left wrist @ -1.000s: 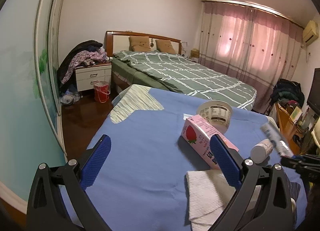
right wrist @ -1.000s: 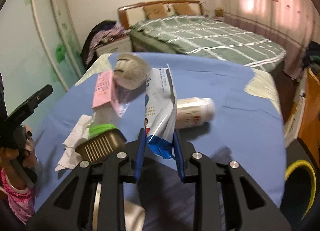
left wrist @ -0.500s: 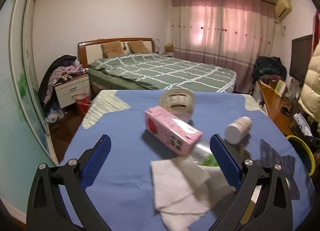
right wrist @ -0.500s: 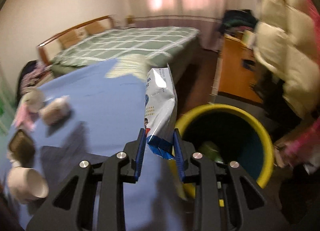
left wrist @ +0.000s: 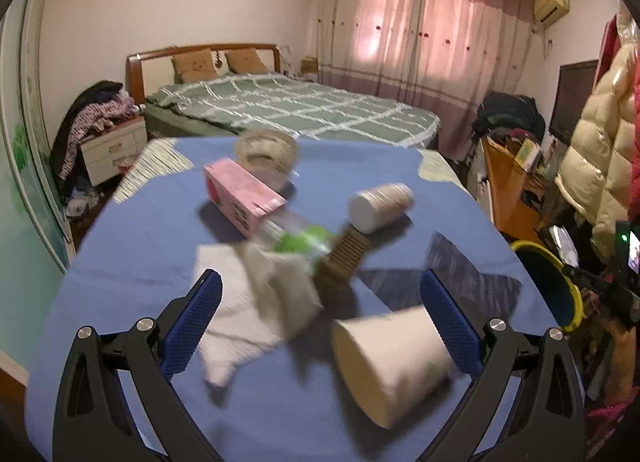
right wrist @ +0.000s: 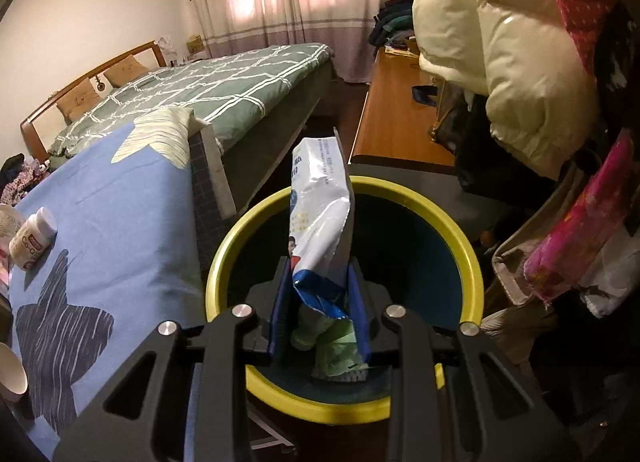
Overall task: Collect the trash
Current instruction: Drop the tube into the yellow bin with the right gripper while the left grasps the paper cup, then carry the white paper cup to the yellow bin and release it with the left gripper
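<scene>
My right gripper [right wrist: 320, 302] is shut on a white and blue foil wrapper [right wrist: 320, 221] and holds it upright over the yellow-rimmed trash bin [right wrist: 460, 234]; green trash lies inside the bin. My left gripper [left wrist: 320, 326] is open and empty above the blue table [left wrist: 140, 229]. Between and ahead of its fingers lie a paper cup [left wrist: 392, 366] on its side, crumpled white tissue [left wrist: 256, 302], a green-capped clear bottle [left wrist: 296, 238], a pink carton [left wrist: 244, 197], a white pill bottle [left wrist: 380, 205] and a round tub [left wrist: 268, 149]. The bin also shows in the left wrist view [left wrist: 548, 282].
A green-quilted bed [left wrist: 288, 105] stands behind the table. A wooden desk [right wrist: 400, 109] and hanging puffy coats [right wrist: 512, 53] are right of the bin. A nightstand with clothes [left wrist: 108, 141] stands far left. The pill bottle [right wrist: 32, 238] lies near the table edge.
My right gripper swung right from the table to above the bin, still holding the wrapper. My left gripper's view turned right, bringing the paper cup and tissue between its fingers.
</scene>
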`<state>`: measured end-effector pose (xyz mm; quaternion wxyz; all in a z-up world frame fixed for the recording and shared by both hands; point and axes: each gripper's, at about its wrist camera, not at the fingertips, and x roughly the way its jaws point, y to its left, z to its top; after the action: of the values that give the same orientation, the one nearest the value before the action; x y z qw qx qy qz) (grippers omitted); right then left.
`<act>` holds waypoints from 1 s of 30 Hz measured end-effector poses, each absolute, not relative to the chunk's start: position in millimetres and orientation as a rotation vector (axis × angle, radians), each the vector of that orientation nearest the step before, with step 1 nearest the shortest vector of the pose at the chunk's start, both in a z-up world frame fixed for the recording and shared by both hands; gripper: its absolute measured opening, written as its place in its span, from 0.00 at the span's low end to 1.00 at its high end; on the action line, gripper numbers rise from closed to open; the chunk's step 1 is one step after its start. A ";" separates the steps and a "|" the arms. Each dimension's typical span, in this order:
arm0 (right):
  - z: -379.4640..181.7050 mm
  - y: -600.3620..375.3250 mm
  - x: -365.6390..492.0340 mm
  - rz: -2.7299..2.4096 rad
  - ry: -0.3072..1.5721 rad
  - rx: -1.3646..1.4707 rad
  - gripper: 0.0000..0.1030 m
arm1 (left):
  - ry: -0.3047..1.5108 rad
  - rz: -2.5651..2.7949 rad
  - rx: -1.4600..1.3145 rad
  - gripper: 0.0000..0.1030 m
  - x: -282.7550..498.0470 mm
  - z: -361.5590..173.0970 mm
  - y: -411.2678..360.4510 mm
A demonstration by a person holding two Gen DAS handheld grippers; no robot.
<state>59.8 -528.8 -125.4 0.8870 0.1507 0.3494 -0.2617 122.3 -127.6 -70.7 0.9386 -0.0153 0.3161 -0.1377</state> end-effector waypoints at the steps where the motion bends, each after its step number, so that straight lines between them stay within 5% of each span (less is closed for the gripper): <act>1: -126.3 -529.8 59.0 -0.539 0.725 0.319 0.27 | 0.656 -0.282 -0.035 0.95 120.6 -72.7 -131.7; 7: -123.6 -528.7 51.8 -0.517 0.692 0.327 0.41 | 0.717 -0.265 -0.011 0.95 113.6 -84.9 -158.9; 30: -129.7 -525.2 44.4 -0.389 0.658 0.385 0.43 | 0.794 -0.115 0.042 0.95 117.4 -99.2 -202.5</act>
<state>44.4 -525.2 -129.7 0.9099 0.1866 0.3189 -0.1886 117.4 -202.5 -99.2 0.9204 0.0205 0.3864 -0.0557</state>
